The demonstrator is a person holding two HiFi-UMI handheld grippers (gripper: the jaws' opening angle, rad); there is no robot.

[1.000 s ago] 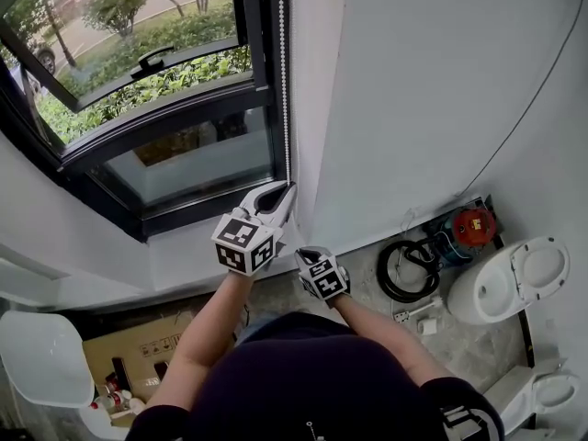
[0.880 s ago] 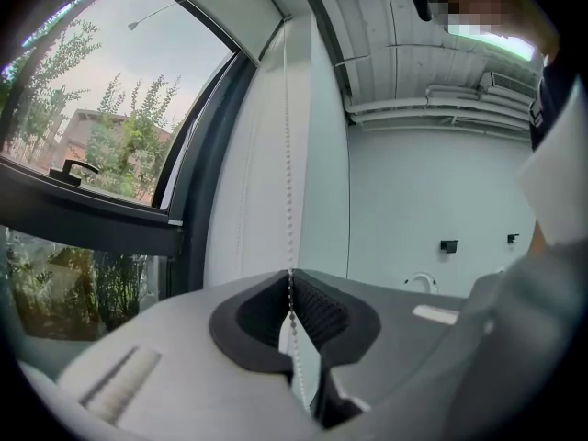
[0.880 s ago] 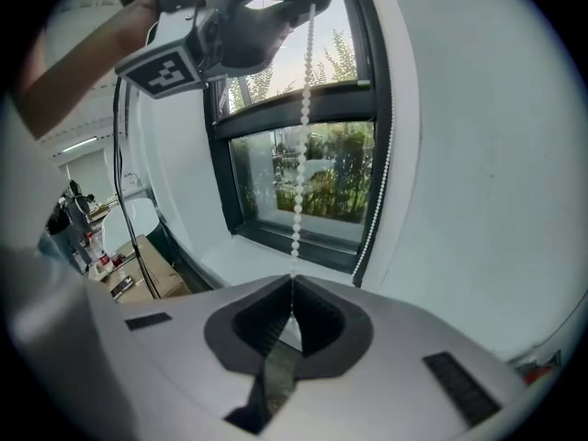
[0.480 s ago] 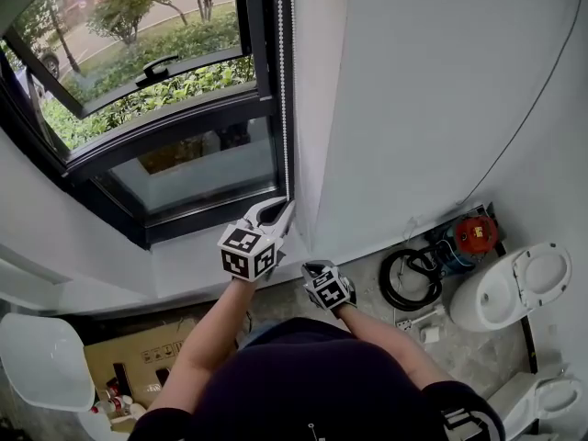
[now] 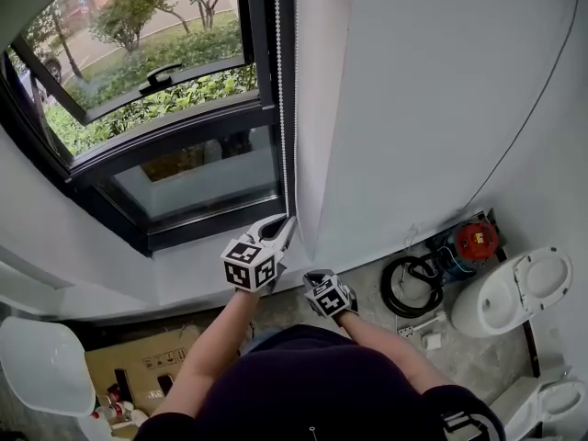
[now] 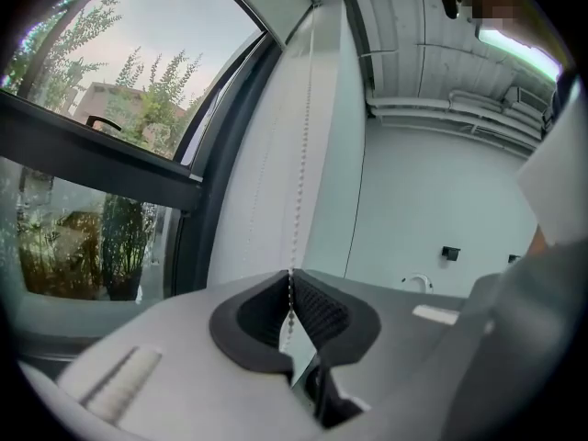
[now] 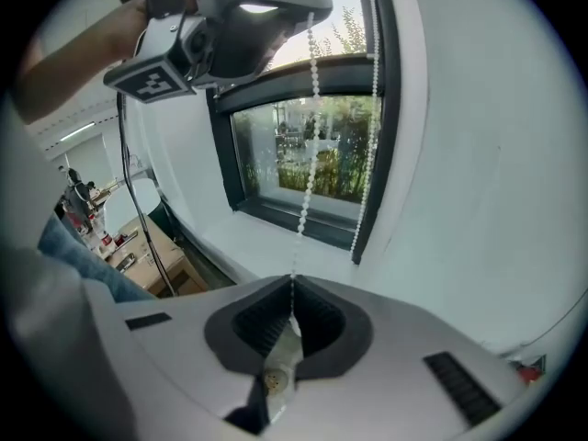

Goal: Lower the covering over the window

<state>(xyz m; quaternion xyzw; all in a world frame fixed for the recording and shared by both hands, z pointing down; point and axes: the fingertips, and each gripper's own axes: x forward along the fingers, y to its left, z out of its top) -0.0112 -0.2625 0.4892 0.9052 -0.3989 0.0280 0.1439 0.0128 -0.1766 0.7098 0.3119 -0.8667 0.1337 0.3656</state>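
Note:
A white bead chain [image 5: 282, 108] hangs down the dark window frame [image 5: 266, 81] beside the wall. My left gripper [image 5: 286, 224] is shut on the chain just above the sill; the beads run up from its closed pads [image 6: 292, 281]. My right gripper [image 5: 315, 281] sits lower and nearer my body. It is shut on the same chain [image 7: 308, 154], which enters its pads [image 7: 294, 288]. The left gripper [image 7: 243, 12] shows directly above in the right gripper view. The glass [image 5: 197, 168] is uncovered where I can see it; no blind fabric shows.
A white sill [image 5: 184, 265] runs under the window. On the floor at right are a coiled black hose [image 5: 409, 288], a red-topped device [image 5: 475, 240] and a white toilet [image 5: 514, 292]. A cardboard box [image 5: 138, 356] and a white seat [image 5: 41, 361] lie at lower left.
Both grippers have come down a little along the chain, toward the sill, and both stay shut on it. The view has tilted slightly.

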